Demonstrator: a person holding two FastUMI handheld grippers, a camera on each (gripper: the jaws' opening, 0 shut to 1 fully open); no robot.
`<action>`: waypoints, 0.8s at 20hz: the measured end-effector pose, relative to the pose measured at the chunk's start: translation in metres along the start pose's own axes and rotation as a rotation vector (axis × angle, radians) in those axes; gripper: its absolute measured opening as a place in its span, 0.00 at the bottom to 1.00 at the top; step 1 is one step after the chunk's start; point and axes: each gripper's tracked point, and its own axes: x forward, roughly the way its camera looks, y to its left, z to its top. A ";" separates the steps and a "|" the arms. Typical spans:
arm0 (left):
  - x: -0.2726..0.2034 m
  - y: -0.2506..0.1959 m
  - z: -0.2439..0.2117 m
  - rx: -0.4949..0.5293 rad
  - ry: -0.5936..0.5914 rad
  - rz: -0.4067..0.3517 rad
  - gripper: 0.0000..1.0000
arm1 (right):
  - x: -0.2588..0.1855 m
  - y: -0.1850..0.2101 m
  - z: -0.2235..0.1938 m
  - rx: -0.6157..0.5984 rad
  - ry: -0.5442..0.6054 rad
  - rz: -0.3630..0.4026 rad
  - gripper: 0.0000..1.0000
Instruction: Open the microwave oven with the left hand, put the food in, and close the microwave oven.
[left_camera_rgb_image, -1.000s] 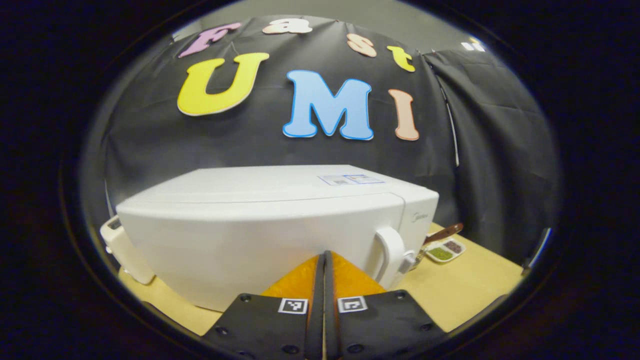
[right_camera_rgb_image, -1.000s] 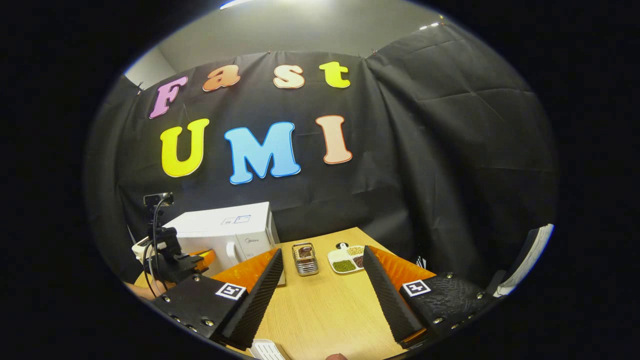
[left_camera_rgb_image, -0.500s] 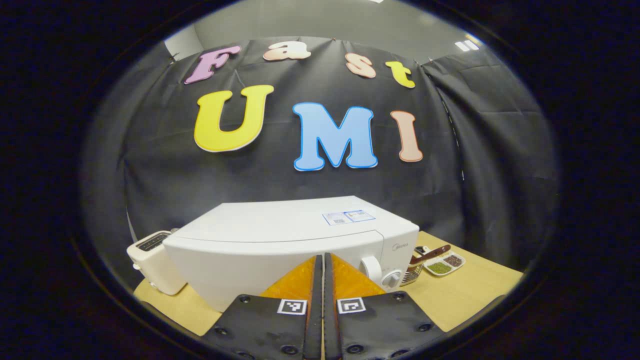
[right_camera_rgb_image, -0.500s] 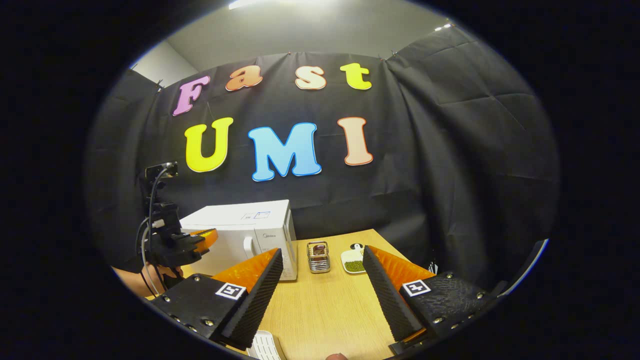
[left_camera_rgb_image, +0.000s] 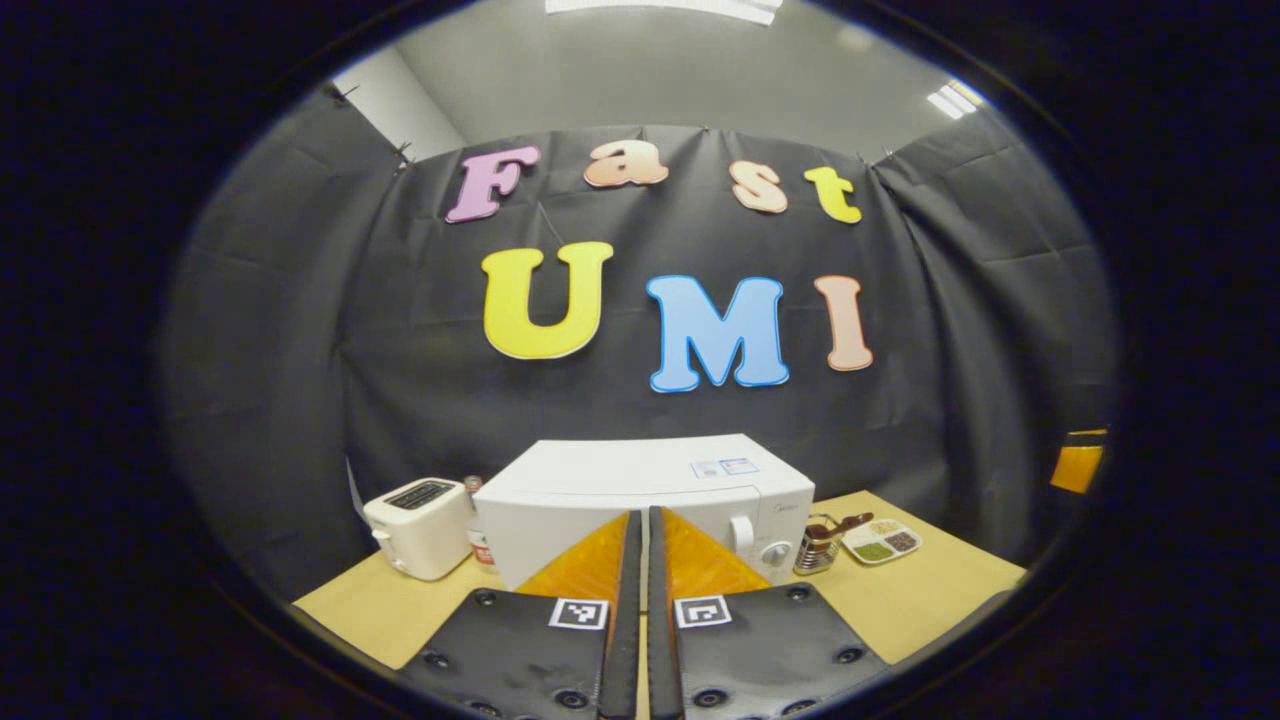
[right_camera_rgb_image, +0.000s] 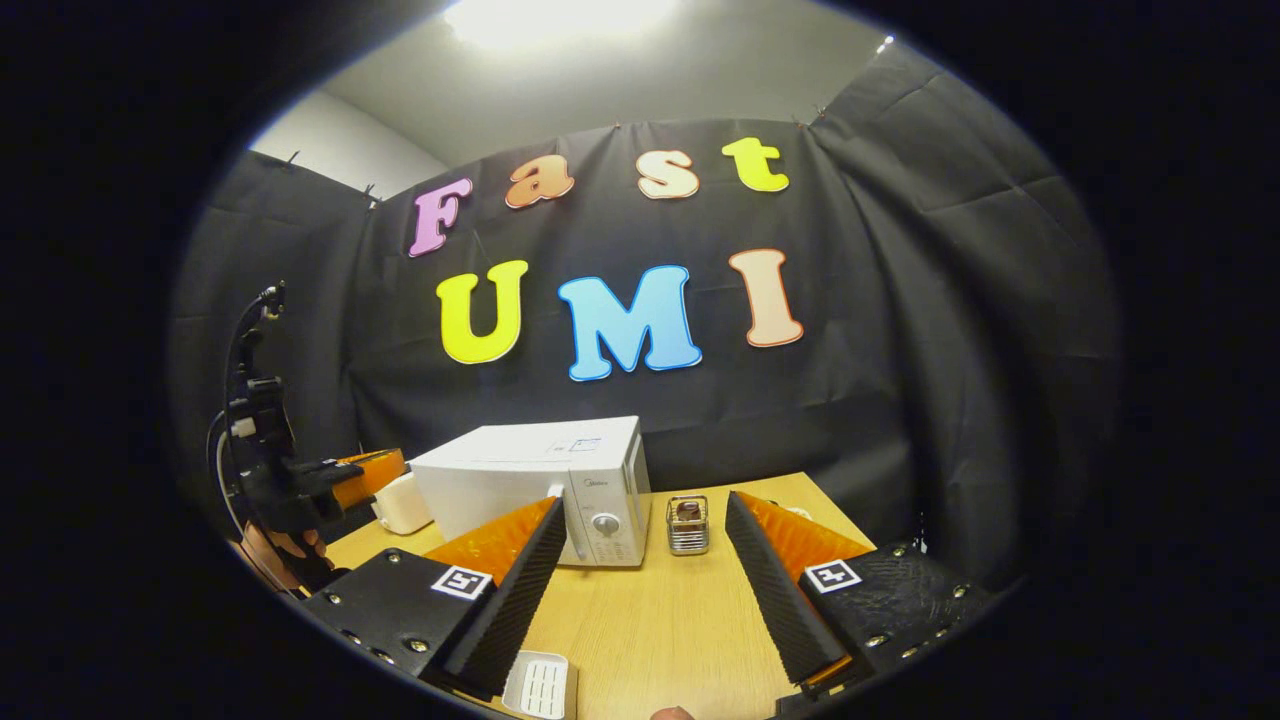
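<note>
The white microwave oven (left_camera_rgb_image: 640, 485) stands at the back of the wooden table (left_camera_rgb_image: 920, 600) with its door closed; its handle (left_camera_rgb_image: 742, 533) and a knob (left_camera_rgb_image: 775, 553) sit at the right of its front. My left gripper (left_camera_rgb_image: 637, 522) is shut with nothing in it, some way in front of the oven and pointing at its front. A white dish of beans (left_camera_rgb_image: 880, 540) lies to the right of the oven. In the right gripper view the microwave oven (right_camera_rgb_image: 540, 480) sits left of centre. My right gripper (right_camera_rgb_image: 640, 508) is open and empty above the table. A hand (right_camera_rgb_image: 290, 545) holds the left gripper (right_camera_rgb_image: 345, 478) at the far left.
A white toaster (left_camera_rgb_image: 415, 515) stands left of the oven, with a small bottle (left_camera_rgb_image: 478, 520) between them. A metal basket (right_camera_rgb_image: 687, 525) holding a spoon stands right of the oven. A small white slotted tray (right_camera_rgb_image: 538, 685) lies near the table's front edge.
Both grippers have drawn back from the oven, which looks much smaller now. The left gripper stayed shut and the right stayed open. The oven door is still closed.
</note>
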 end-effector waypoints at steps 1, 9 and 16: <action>-0.016 0.004 0.005 -0.004 -0.009 0.016 0.10 | -0.005 0.002 -0.002 -0.017 -0.003 0.019 0.98; -0.107 0.017 0.037 0.046 -0.076 0.049 0.10 | -0.015 0.014 -0.002 -0.042 -0.043 0.010 0.98; -0.130 0.029 0.057 0.051 -0.134 0.007 0.44 | -0.016 0.044 0.010 -0.111 -0.123 -0.003 0.98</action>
